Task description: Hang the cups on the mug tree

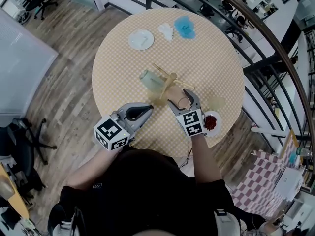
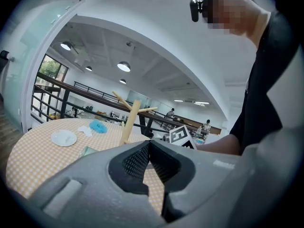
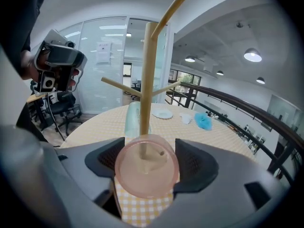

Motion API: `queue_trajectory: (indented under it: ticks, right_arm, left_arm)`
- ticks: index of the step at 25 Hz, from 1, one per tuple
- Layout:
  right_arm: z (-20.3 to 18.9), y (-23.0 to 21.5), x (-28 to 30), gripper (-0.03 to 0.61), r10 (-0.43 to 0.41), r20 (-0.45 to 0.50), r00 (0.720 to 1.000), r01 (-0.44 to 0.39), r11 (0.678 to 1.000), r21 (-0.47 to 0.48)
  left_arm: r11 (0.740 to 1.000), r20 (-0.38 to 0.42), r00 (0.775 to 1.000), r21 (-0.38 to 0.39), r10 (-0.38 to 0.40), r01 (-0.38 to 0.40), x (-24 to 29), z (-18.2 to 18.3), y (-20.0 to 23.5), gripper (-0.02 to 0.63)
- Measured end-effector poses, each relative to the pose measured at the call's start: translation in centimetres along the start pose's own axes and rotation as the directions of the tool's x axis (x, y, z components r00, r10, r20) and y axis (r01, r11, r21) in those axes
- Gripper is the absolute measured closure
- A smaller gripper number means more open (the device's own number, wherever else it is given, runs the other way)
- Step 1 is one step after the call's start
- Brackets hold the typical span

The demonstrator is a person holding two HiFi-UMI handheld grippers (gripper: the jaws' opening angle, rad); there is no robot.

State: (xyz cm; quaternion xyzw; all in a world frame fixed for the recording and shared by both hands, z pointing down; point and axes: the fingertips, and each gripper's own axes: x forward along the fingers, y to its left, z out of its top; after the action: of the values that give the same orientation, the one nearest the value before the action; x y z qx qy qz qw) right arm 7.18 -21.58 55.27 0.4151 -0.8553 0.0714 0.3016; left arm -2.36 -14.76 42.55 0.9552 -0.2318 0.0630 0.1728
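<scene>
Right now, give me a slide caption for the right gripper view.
Right gripper holds a pink cup before the wooden mug tree on a checked table.

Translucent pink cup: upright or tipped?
Tipped: the translucent pink cup, clamped between the jaws of the right gripper, turns a round end toward its camera.

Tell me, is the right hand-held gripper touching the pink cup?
Touching. In the right gripper view the pink cup sits squeezed between the right hand-held gripper's pads, with no gap on either side.
</scene>
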Motion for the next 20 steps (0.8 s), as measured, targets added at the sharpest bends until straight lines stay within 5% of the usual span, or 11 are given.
queue_trajectory:
  ticks: [20]
  right_arm:
    - [-1.8, 0.4, 1.7, 0.238, -0.021, -0.182, 0.983, -0.006, 0.989, -0.148]
  left_arm:
    - [1.000, -0.013, 1.000, -0.026, -0.004, 0.003, -0.3, -0.9, 0.9, 0.607]
